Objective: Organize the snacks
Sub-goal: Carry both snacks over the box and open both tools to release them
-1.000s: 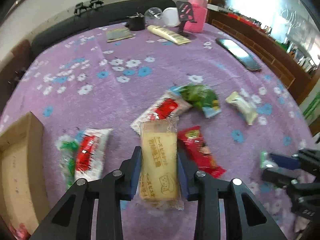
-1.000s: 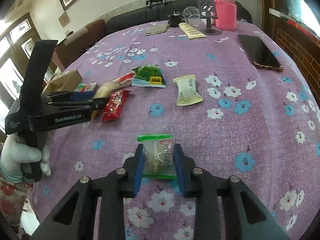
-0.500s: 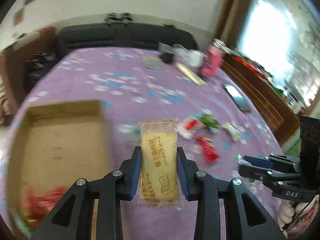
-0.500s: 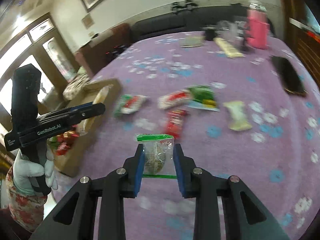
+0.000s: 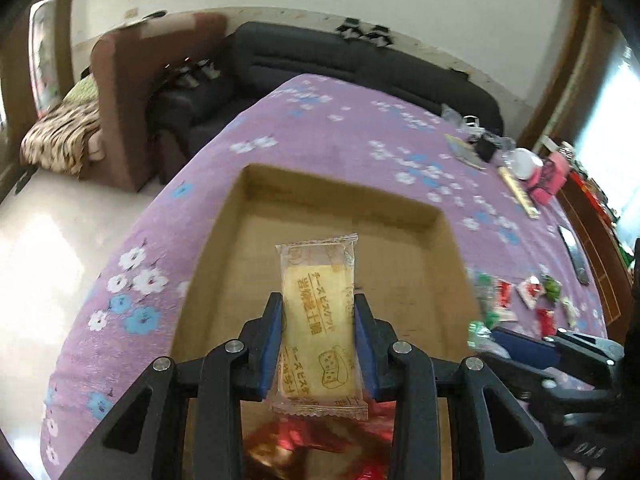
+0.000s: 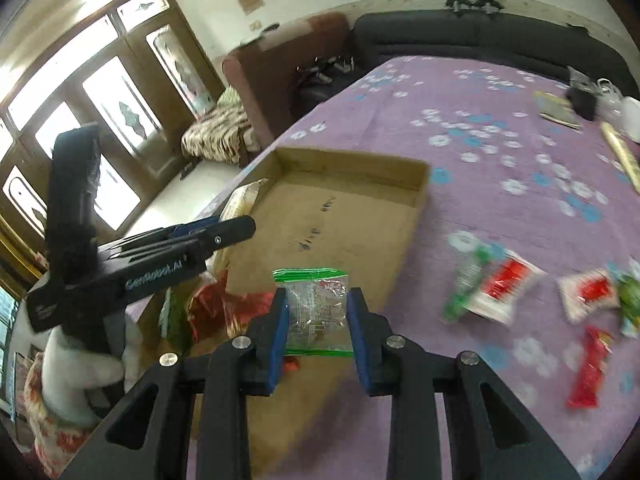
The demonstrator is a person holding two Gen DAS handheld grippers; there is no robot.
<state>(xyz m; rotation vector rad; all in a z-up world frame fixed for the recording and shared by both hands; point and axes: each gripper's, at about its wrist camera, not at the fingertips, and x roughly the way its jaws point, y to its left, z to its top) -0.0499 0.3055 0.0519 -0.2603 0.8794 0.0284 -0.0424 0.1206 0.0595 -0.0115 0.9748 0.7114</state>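
Note:
My left gripper (image 5: 318, 320) is shut on a yellow biscuit packet (image 5: 318, 320) and holds it above the open cardboard box (image 5: 400, 204). My right gripper (image 6: 318, 312) is shut on a clear, green-edged snack bag (image 6: 318, 308) over the box's near right edge (image 6: 404, 248). Red and green snack packets (image 6: 224, 308) lie in the box's near end. The left gripper also shows in the right wrist view (image 6: 224, 226), and the right gripper shows in the left wrist view (image 5: 492, 338). Several loose snack packets (image 6: 496, 284) lie on the purple cloth to the right of the box.
The table has a purple flowered cloth (image 5: 340, 136). A phone (image 5: 574, 254), a pink bottle (image 5: 550, 176), a white cup (image 5: 524, 162) and a long yellow tube (image 5: 518, 194) stand at the far right. A dark sofa (image 5: 360, 68) and a brown armchair (image 5: 132, 80) lie beyond the table.
Both grippers have swung left with their packets, from over the loose snacks to over the cardboard box. The box now fills the middle of both views.

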